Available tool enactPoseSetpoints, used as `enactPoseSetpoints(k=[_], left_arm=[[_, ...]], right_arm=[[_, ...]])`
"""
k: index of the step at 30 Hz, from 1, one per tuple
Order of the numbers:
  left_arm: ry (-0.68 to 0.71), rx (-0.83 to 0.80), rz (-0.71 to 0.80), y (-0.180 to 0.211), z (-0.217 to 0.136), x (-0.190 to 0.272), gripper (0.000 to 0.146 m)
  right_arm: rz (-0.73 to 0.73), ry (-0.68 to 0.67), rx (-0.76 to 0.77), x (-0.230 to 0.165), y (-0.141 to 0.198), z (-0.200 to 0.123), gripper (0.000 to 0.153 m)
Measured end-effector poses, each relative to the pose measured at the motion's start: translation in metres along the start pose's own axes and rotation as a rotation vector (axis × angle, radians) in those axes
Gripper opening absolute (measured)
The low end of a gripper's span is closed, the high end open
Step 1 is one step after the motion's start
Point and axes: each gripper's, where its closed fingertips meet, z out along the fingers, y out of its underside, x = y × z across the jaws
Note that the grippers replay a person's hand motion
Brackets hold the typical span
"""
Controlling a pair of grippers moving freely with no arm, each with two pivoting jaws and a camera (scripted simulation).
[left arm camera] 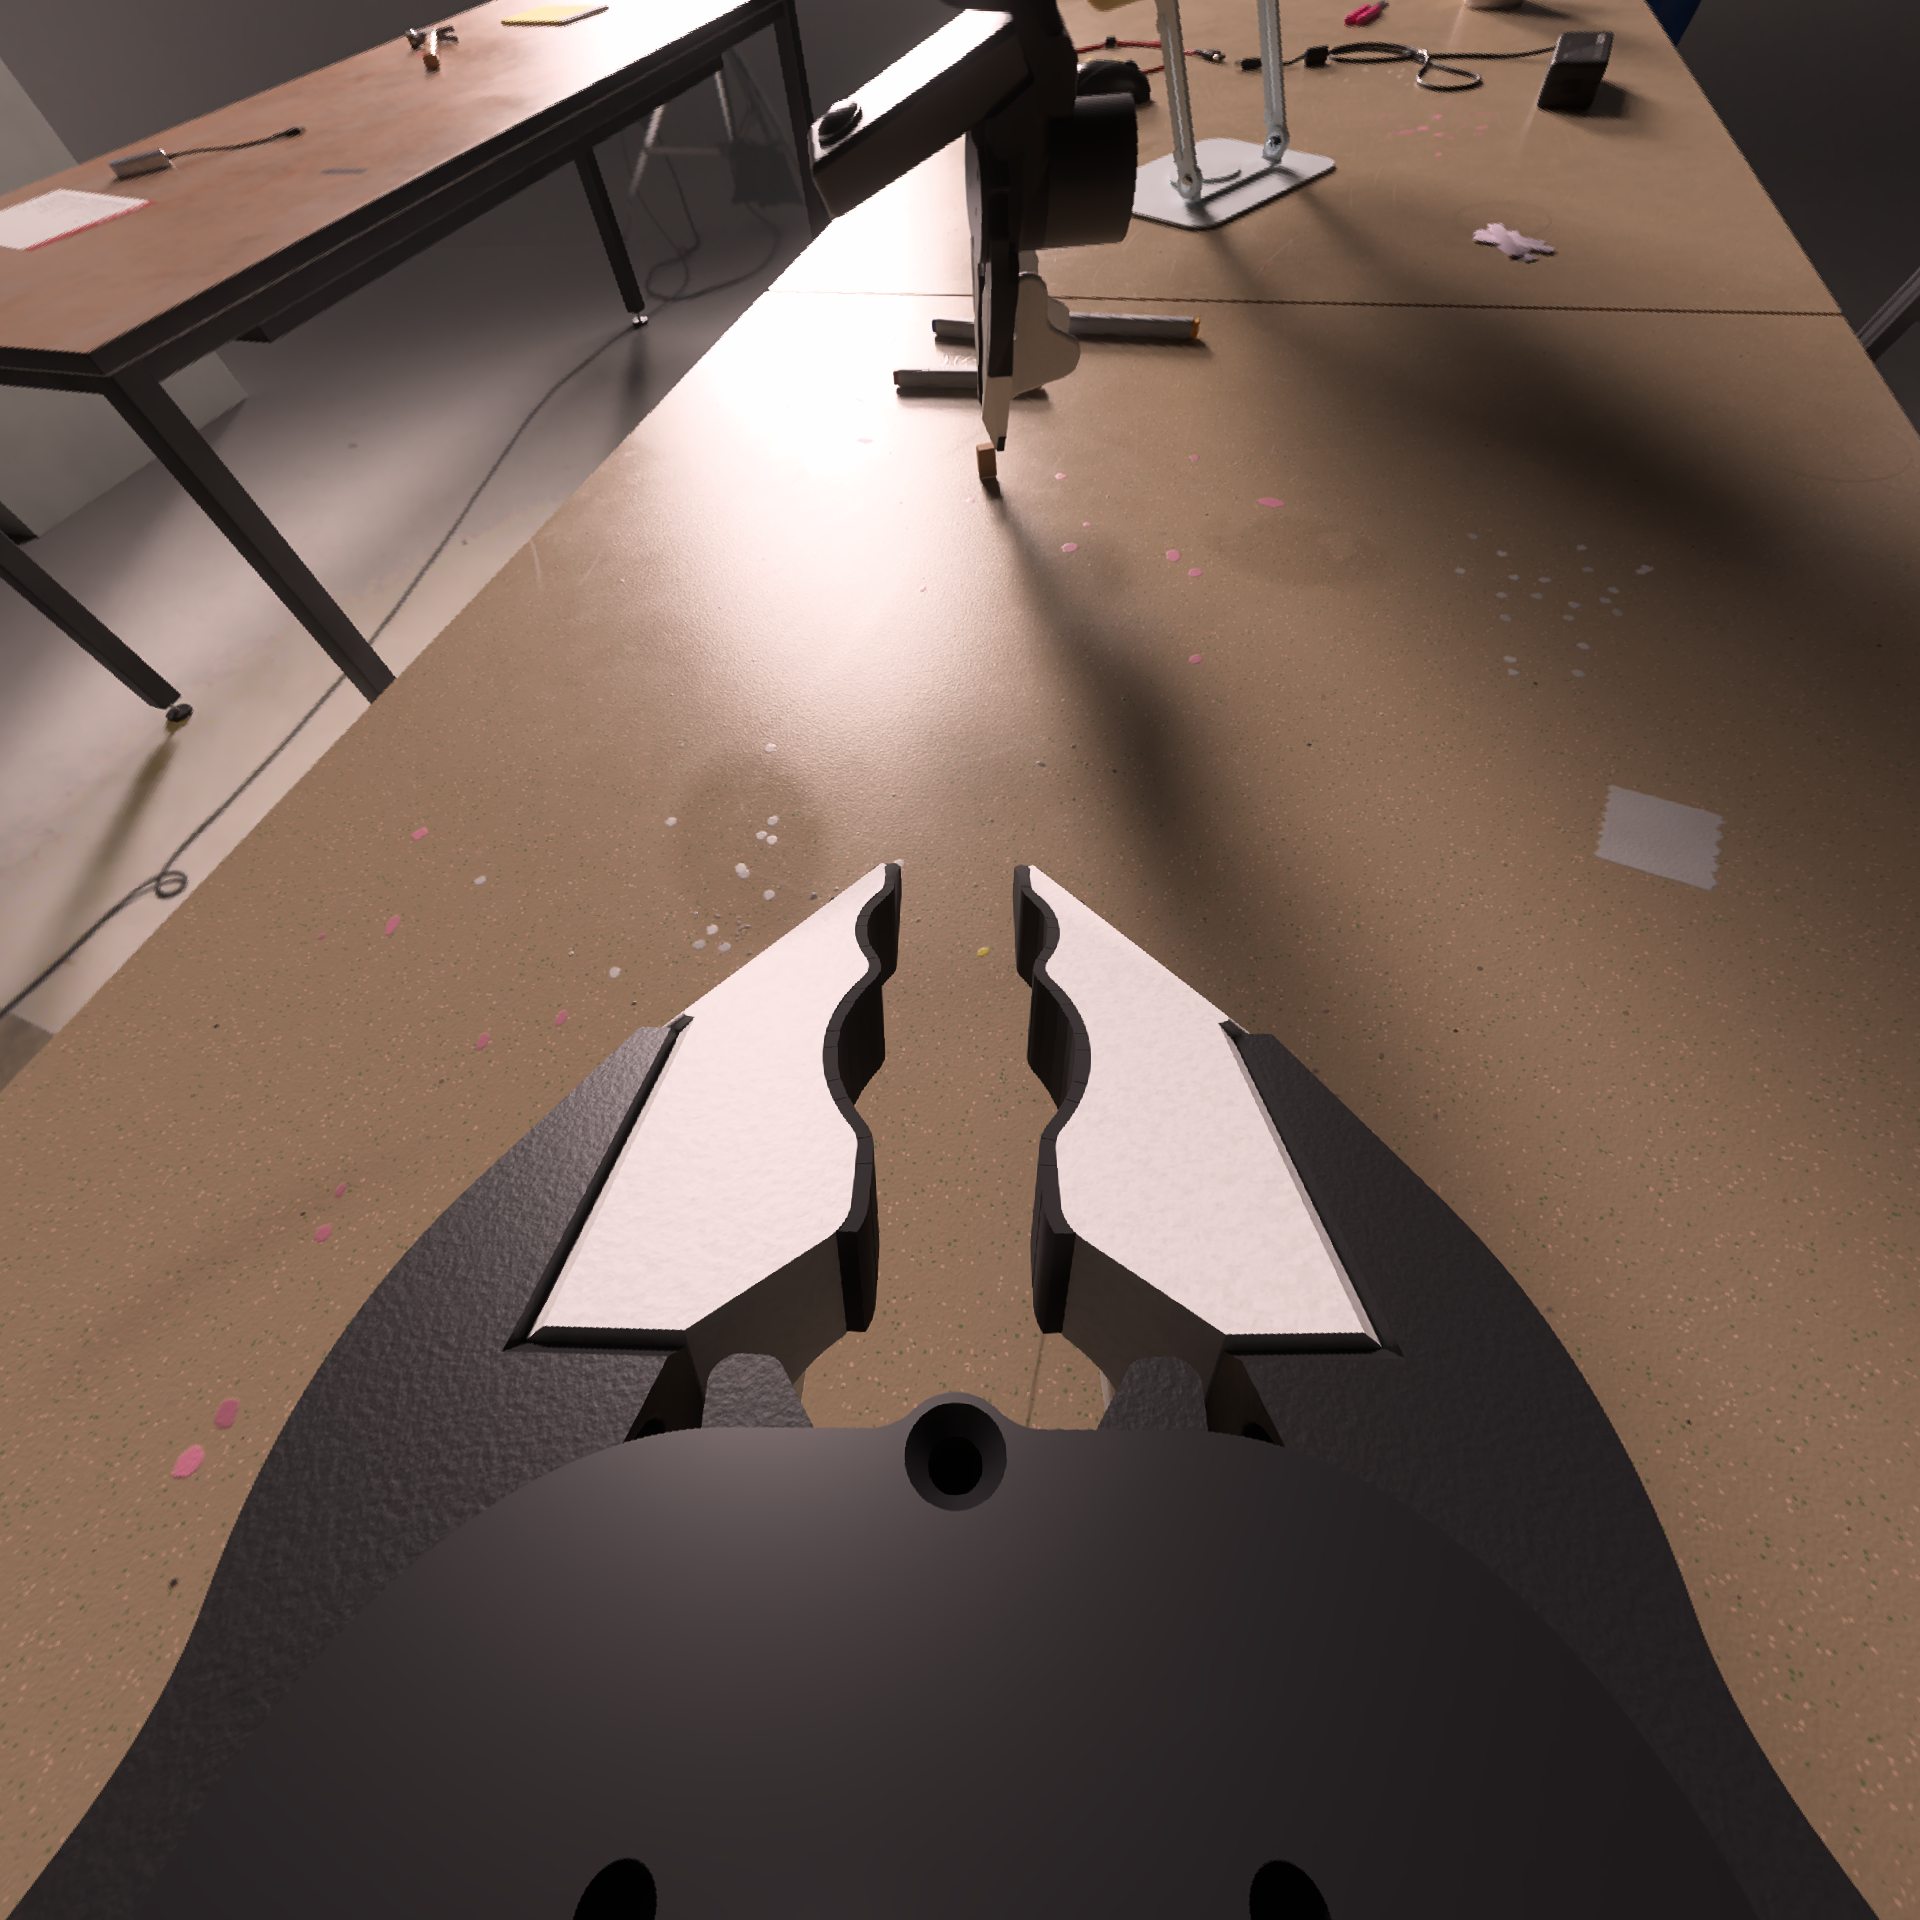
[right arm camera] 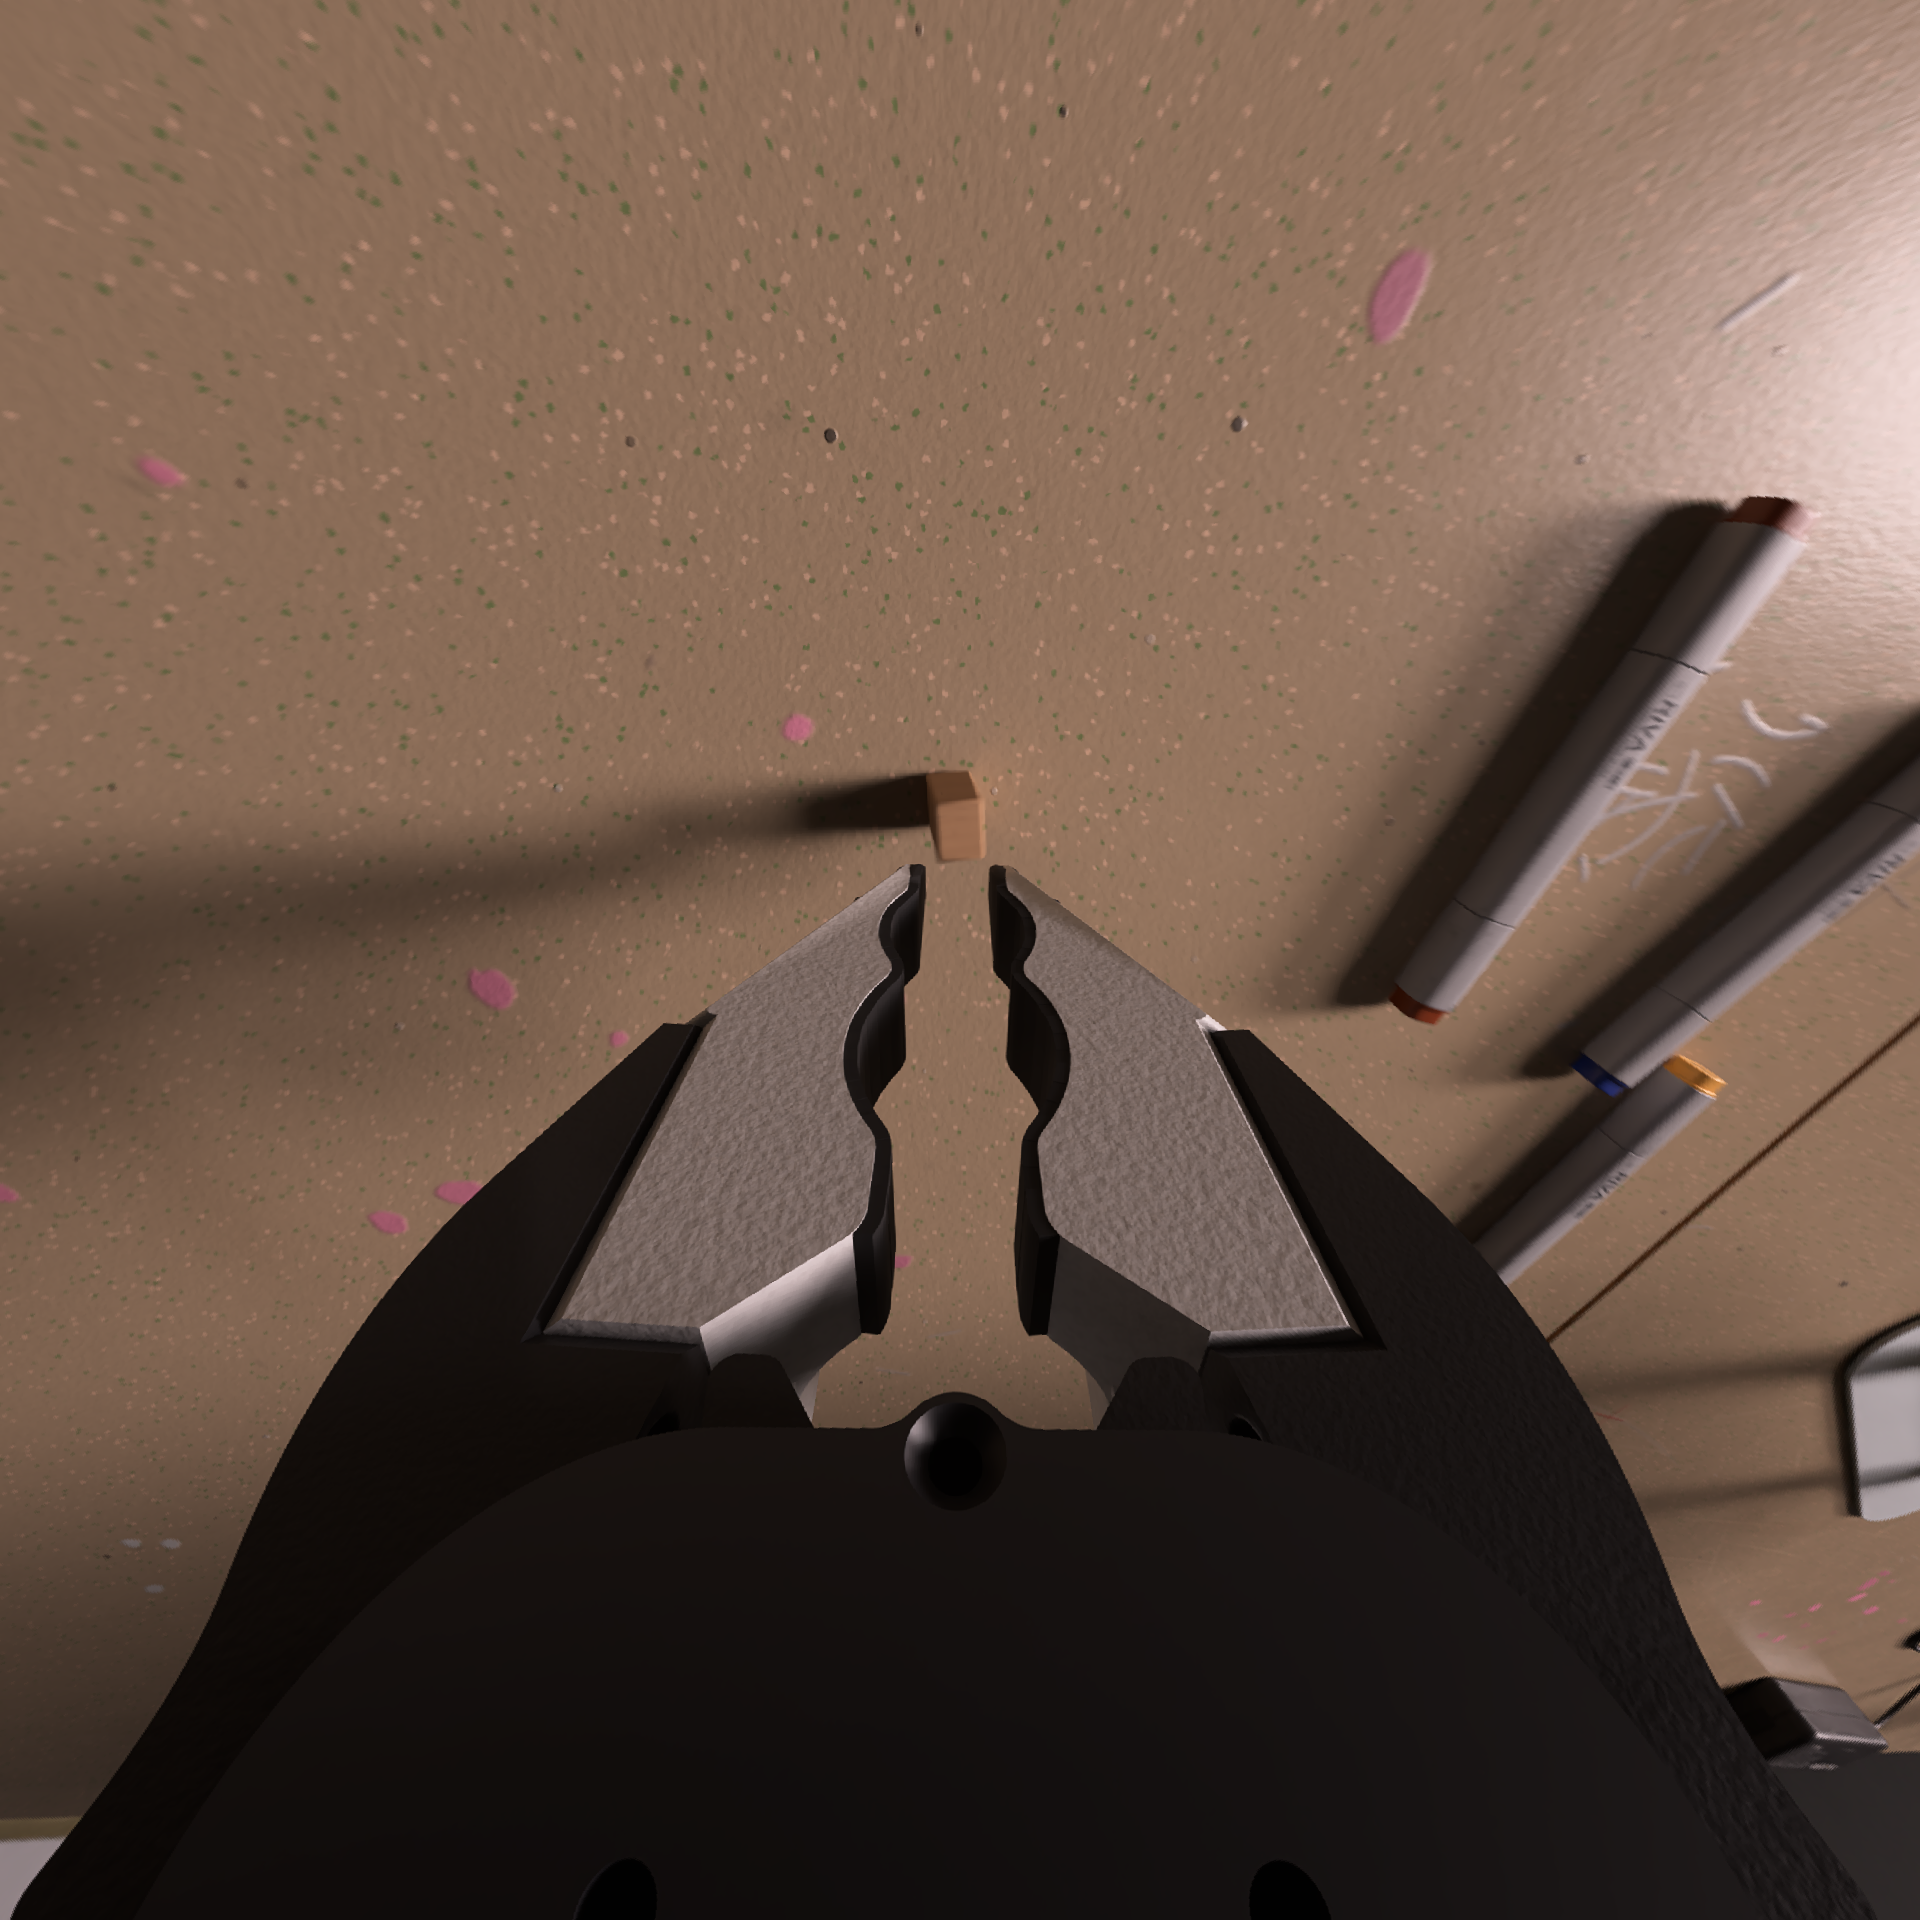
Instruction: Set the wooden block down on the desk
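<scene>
A small tan wooden block [right arm camera: 957, 815] stands on the brown speckled desk [right arm camera: 727, 416], just beyond my right gripper's tips. My right gripper [right arm camera: 954, 875] is open and empty, its fingers apart from the block, pointing down at the desk. In the left wrist view the block [left arm camera: 986, 463] shows far off on the desk, with the right gripper [left arm camera: 995, 431] just above it. My left gripper [left arm camera: 957, 875] is open and empty, low over the near part of the desk [left arm camera: 1299, 935].
Three grey markers [right arm camera: 1590, 769] lie right of the block. A white stand base [left arm camera: 1231, 187], cables [left arm camera: 1444, 68] and a black box [left arm camera: 1574, 68] sit at the desk's far end. A second table [left arm camera: 343, 177] stands to the left across a floor gap.
</scene>
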Motion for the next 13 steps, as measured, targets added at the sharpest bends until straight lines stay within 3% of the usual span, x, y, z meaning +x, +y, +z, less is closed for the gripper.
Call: enactPoseSetpoints(k=[5,9,13], left_arm=[[-0.009,0.03,0.008,-0.008,-0.008,0.0,0.022],[-0.022,0.058,0.012,-0.016,-0.015,-0.001,0.022],[-0.037,0.084,0.002,-0.021,-0.02,-0.003,0.022]], right_arm=[[-0.04,0.062,0.111,0.0,-0.002,-0.057,0.016],[-0.083,0.118,0.34,-0.017,-0.017,-0.144,0.016],[-0.171,0.153,0.679,-0.066,-0.044,-0.238,0.016]])
